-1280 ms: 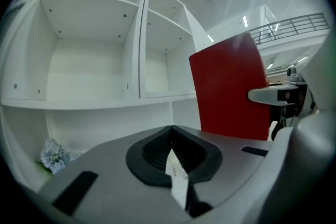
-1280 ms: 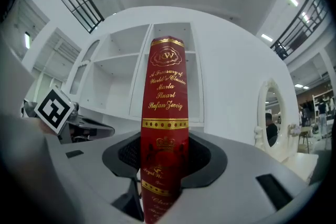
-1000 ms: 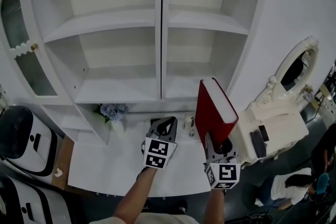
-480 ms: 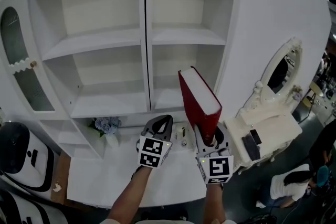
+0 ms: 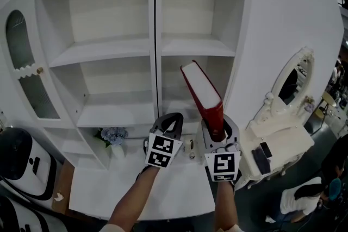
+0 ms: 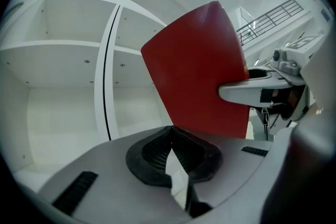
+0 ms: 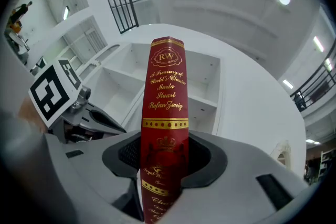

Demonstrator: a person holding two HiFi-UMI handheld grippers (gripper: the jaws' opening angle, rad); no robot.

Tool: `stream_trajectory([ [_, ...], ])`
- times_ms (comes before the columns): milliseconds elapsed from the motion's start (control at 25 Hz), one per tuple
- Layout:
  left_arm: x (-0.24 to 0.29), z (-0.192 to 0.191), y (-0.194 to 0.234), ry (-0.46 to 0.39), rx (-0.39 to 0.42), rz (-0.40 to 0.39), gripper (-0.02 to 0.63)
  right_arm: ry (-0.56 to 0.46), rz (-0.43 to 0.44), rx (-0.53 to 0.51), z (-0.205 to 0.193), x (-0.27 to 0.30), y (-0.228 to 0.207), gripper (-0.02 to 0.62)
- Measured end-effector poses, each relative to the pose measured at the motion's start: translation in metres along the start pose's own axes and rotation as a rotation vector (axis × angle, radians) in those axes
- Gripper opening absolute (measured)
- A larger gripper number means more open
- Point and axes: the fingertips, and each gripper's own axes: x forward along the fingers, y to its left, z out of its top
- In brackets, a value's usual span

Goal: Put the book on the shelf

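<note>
A thick red book (image 5: 202, 96) with gold lettering on its spine (image 7: 166, 113) stands nearly upright, and my right gripper (image 5: 217, 126) is shut on its lower end. The book's top leans toward the right column of the white shelf unit (image 5: 196, 47), in front of the lower right compartment (image 5: 176, 108). My left gripper (image 5: 173, 119) hovers just left of the book, its jaws shut with nothing between them (image 6: 170, 131). In the left gripper view the red cover (image 6: 202, 68) fills the middle, with the right gripper's finger (image 6: 252, 93) across it.
A small vase of blue flowers (image 5: 113, 136) stands on the white table (image 5: 141, 193) below the shelves. An arched glass door (image 5: 24, 62) is at the left. An ornate white mirror and dresser (image 5: 288, 84) stand at the right. A seated person (image 5: 304, 198) is at the bottom right.
The right gripper has carried the book up and left, toward the right shelf column. The left gripper has risen beside it. Both grips look unchanged.
</note>
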Motion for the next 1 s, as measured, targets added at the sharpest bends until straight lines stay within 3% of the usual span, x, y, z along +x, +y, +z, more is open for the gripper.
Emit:
stream_trajectory([
  [120,0.001,-0.007,0.002,0.007,-0.017,0.001,0.015,0.003,-0.011,-0.019,-0.001,0.014,-0.004,0.207],
  [280,0.002,-0.015,0.007,0.019,-0.019,0.012,0.015,0.025,-0.019,0.030,-0.007,0.031,-0.010,0.207],
  [480,0.004,-0.018,0.015,0.020,-0.017,0.027,0.015,0.098,-0.014,0.045,-0.023,0.037,-0.012,0.207],
  [1000,0.020,-0.021,0.008,0.025,-0.033,-0.011,0.015,0.112,-0.091,0.351,-0.041,0.077,-0.044,0.210],
])
